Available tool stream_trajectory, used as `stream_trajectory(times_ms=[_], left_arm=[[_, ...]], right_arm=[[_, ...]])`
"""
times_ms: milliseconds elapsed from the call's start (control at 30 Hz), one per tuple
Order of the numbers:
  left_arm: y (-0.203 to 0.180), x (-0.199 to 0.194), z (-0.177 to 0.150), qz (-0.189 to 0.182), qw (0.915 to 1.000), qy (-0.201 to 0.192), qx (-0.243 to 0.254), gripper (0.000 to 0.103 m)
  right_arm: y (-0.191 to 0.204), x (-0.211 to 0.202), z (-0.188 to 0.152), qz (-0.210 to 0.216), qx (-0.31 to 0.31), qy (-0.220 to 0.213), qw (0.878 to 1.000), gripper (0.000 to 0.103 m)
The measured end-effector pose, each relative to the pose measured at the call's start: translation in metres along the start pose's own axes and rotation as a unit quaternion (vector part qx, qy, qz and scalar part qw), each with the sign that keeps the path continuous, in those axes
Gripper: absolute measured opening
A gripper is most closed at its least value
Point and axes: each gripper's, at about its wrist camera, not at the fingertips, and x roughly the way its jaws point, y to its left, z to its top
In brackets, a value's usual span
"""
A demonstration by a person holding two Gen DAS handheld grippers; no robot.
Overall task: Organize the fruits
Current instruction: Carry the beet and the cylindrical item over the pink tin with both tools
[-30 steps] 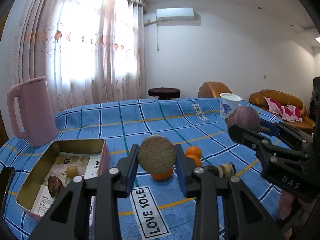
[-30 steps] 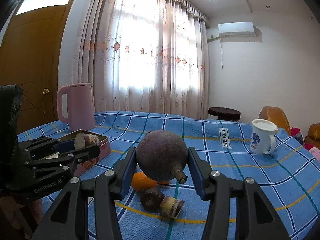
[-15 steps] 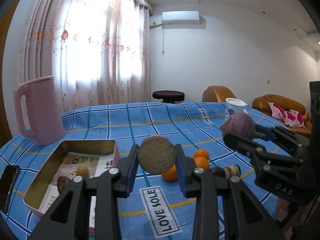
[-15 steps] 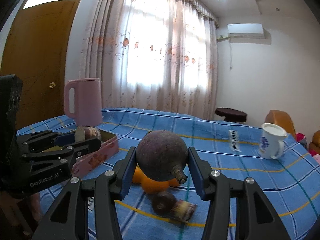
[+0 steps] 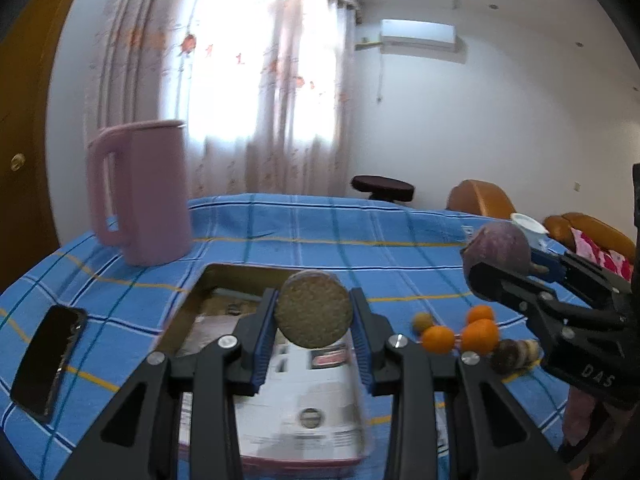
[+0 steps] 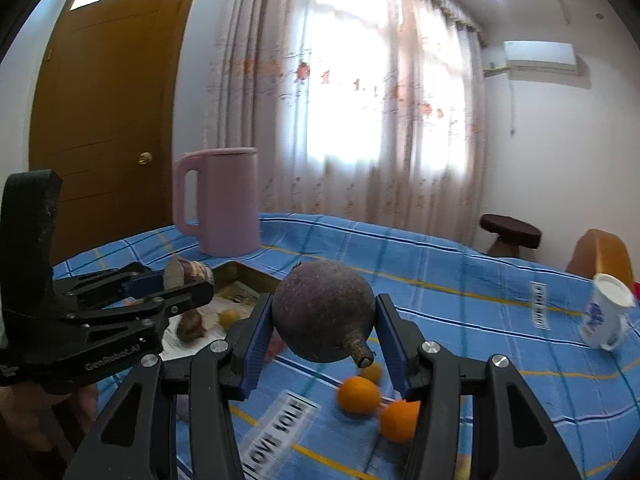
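Left wrist view: the left gripper (image 5: 314, 314) is clamped on a cut fruit slice (image 5: 314, 314), flat face to camera, hanging right over the open tin box (image 5: 192, 300).
Left wrist, off to the right: the right gripper (image 5: 508, 266) holds a round purple fruit (image 5: 498, 246) above the loose oranges (image 5: 478, 334), beside the box, not over it.
Right wrist view: purple fruit (image 6: 324, 312) pinched tight, stem pointing down; the box (image 6: 244, 276) lies to the left and ahead.
Call: the left gripper is nearer the box and looks set to drop first!
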Motion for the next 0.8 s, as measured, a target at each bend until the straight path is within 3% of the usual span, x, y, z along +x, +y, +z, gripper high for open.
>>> stream_trajectory(times_ms=[300,800], left_arm=[[0.038,0.008,-0.006,0.037,0.9987,0.023,-0.025,0.037],[0.056,0.012,-0.012,0.044,0.9973,0.049,-0.033,0.037]], right_arm=[[0.034,0.037,0.01,0.05,-0.006,0.028,0.998,0.052],[0.065,0.081,-0.001,0.08,-0.026,0.087,0.993,0.052]])
